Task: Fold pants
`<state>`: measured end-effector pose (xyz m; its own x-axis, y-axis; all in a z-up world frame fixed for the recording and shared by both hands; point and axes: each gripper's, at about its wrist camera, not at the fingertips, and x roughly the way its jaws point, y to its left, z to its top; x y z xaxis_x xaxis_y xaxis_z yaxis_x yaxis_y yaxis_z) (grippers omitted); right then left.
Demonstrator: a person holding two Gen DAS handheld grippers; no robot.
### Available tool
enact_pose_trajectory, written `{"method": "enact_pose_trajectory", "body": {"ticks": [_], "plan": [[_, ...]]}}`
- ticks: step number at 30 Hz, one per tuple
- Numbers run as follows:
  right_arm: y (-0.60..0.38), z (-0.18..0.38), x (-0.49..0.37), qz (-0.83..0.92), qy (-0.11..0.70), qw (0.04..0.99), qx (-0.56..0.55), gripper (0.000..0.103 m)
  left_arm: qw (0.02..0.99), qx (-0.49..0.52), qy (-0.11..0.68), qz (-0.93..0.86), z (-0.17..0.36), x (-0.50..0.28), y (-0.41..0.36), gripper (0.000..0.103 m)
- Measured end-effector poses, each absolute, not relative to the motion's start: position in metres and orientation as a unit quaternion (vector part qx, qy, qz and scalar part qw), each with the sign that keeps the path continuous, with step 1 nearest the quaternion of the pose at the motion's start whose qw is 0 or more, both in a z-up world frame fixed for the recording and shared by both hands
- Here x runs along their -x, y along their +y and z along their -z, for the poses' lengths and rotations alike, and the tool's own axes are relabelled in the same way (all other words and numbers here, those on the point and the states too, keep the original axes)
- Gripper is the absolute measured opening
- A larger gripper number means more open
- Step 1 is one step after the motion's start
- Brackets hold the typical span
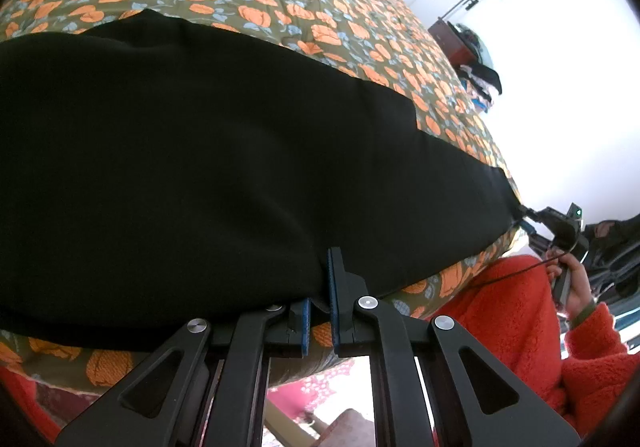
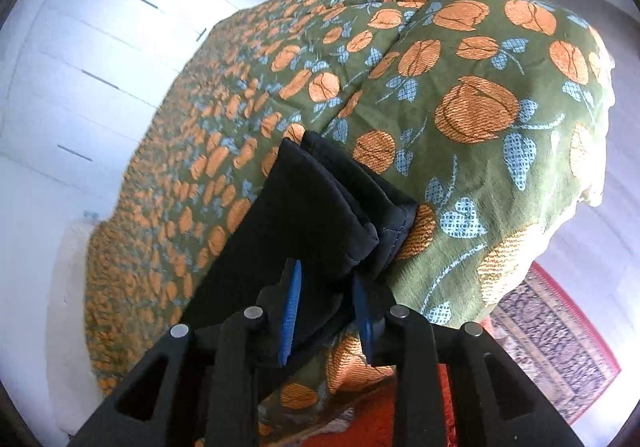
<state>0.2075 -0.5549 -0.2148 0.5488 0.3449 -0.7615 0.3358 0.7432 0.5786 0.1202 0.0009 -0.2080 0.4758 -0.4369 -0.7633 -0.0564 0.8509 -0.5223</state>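
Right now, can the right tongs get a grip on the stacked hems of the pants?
Probably yes. The hems of the black pants already lie between the right tongs, whose pads stand apart around the cloth; nothing else on the floral bedspread blocks them.

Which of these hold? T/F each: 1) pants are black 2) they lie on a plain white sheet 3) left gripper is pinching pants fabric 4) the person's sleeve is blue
1) The pants are black: true.
2) They lie on a plain white sheet: false, on a green bedspread with orange flowers.
3) The left gripper pinches the pants' edge: true.
4) The sleeve is blue: false, it is red fleece.
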Motion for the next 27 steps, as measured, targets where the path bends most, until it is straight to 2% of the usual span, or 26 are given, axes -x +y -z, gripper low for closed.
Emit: {"method": "enact_pose_trajectory", "body": {"ticks": [2, 5, 27], "plan": [[-0.557, 0.215, -0.207, 0.001, 0.469, 0.803, -0.368, 0.026, 0.823, 0.247, 0.499, 0.116, 0.208, -0.120, 0.001, 0.006], [-0.556, 0.208, -0.205, 0.021, 0.458, 0.816, -0.353, 0.008, 0.822, 0.247, 0.499, 0.117, 0.208, -0.120, 0.000, 0.006], [-0.561, 0.212, -0.203, 0.068, 0.470, 0.810, -0.344, 0.007, 0.807, 0.227, 0.531, 0.124, 0.221, -0.124, -0.010, 0.006]]}}
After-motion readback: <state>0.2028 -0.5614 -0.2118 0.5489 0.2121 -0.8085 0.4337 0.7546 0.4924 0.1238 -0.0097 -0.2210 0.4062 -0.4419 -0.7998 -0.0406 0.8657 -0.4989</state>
